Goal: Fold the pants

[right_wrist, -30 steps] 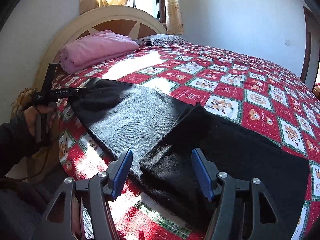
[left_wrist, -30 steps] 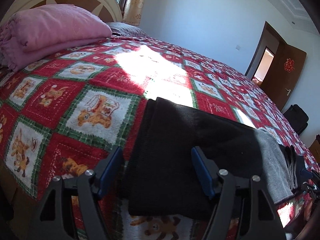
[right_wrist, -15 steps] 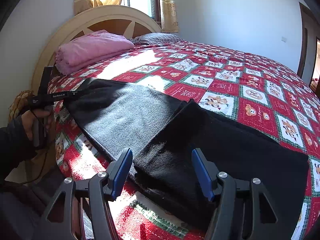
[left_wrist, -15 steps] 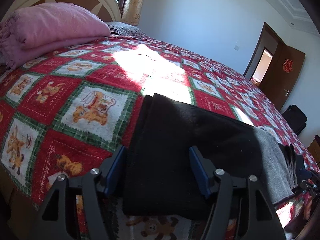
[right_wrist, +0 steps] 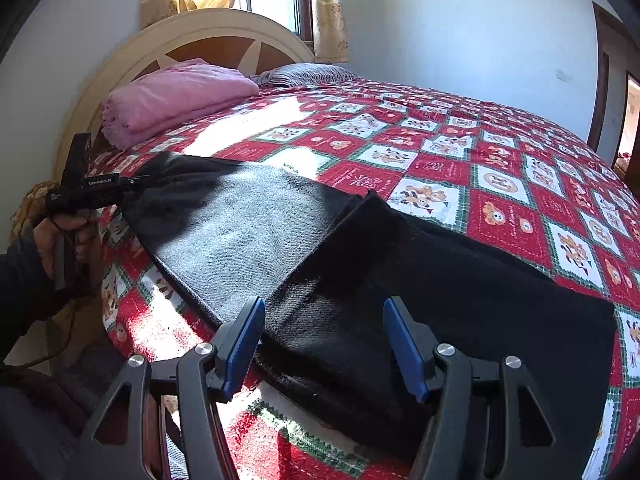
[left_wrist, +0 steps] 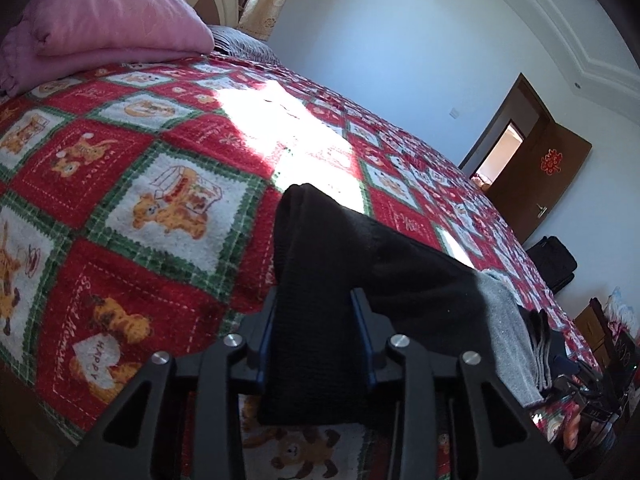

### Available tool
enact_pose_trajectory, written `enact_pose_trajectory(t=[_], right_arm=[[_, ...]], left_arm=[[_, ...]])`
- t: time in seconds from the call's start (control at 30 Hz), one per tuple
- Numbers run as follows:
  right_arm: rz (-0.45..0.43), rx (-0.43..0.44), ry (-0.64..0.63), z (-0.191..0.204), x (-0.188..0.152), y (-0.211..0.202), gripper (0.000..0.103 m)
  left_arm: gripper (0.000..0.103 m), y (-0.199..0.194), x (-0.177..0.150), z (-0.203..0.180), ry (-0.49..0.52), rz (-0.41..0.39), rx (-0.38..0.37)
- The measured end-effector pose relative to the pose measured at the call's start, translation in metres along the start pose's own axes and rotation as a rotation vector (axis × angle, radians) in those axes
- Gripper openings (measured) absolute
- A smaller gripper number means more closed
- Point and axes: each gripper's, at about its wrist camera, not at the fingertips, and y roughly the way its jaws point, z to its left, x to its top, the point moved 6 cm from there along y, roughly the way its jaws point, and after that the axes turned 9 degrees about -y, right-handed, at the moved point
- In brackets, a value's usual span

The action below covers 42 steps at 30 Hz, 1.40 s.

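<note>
Scene: I am looking along 2 handheld grippers at a bed [right_wrist: 500,160] covered in a red, green and white patterned quilt.
Pants: dark pants [right_wrist: 440,280] lie flat along the near edge of the bed, partly in sun, partly in shade.
Fold so far: in the right wrist view 1 dark layer lies angled over a greyer stretch of fabric, so I judge that a first fold is in place.
Left gripper [left_wrist: 316,324]: its jaws are closing on the end of the pants, which is bunched between the blue pads and lifted a little off the quilt.
Right gripper [right_wrist: 324,340]: its jaws are released, spread wide over the overlapped dark edge without pressing it.
Person: a hand [right_wrist: 60,240] in a dark sleeve holds the left gripper at the bed's edge.
Other things: a folded pink blanket [right_wrist: 172,96] sits by the headboard, well apart from the pants.
Left to do: I judge the gripped end must be carried across, then the bundle flattened.
</note>
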Motion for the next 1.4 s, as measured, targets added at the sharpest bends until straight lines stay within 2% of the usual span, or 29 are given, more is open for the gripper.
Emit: enact_pose_trajectory(t=[0.13,0.3,0.67,0.83,1.07,1.4], right_arm=[[-0.010,-0.005,0.003,-0.001,0.002,-0.002,0.063],[-0.014,-0.010,0.011,-0.004,0.002,-0.003,0.063],[-0.026,-0.035,0.032,-0.011,0.005,-0.010,0.063],[-0.040,-0.067,0.070,-0.026,0.008,-0.023,0.063],[-0.043,-0.114,0.158,-0.057,0.007,-0.047,0.064],[0.000,-0.176,0.325,-0.108,-0.027,-0.073,0.064]], left_arm=[[0.022,-0.002,0.000,-0.004,0.022,0.023,-0.034],[0.021,-0.007,0.002,-0.008,0.042,0.014,-0.034],[0.021,-0.033,0.022,-0.041,0.054,-0.064,-0.162],[0.021,-0.046,0.026,-0.073,0.113,-0.096,-0.208],[0.021,-0.067,0.026,-0.133,0.178,-0.119,-0.318],[0.021,-0.071,0.008,-0.208,0.230,-0.084,-0.476]])
